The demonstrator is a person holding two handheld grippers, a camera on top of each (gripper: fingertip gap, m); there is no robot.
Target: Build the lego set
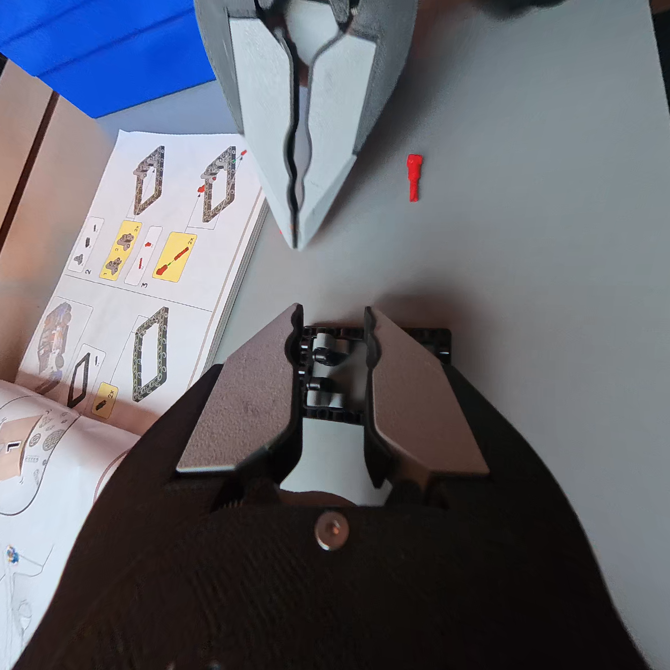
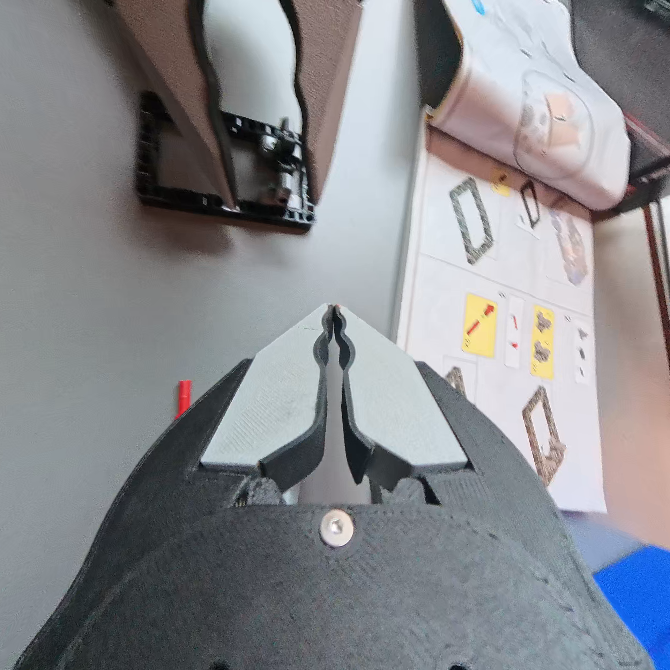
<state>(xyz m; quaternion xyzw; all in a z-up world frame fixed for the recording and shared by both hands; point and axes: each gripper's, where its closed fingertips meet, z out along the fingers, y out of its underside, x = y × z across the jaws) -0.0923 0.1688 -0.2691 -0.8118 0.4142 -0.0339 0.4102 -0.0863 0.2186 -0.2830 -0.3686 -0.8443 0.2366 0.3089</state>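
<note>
A black lego frame [image 1: 440, 340] with grey connectors [image 1: 328, 342] on one side lies on the grey table [image 1: 525, 326]. My left gripper [image 1: 333, 311] is open and straddles that side of the frame, one finger outside it and one inside. It also shows in the right wrist view [image 2: 273, 203] over the frame [image 2: 253, 214]. My right gripper [image 2: 333, 308] is shut, with a speck of a small red piece [image 2: 338, 306] at its tips. It points at the left gripper from across the table [image 1: 295, 243]. A loose red pin [image 1: 414, 177] lies on the table, also seen in the right wrist view [image 2: 183, 397].
The open instruction booklet [image 1: 163, 253] lies beside both grippers, also in the right wrist view [image 2: 507, 326], with one page curled up [image 2: 525, 108]. A blue box [image 1: 108, 54] stands behind it at the table's edge. The gap from one gripper's tips to the other's is roughly 6 cm.
</note>
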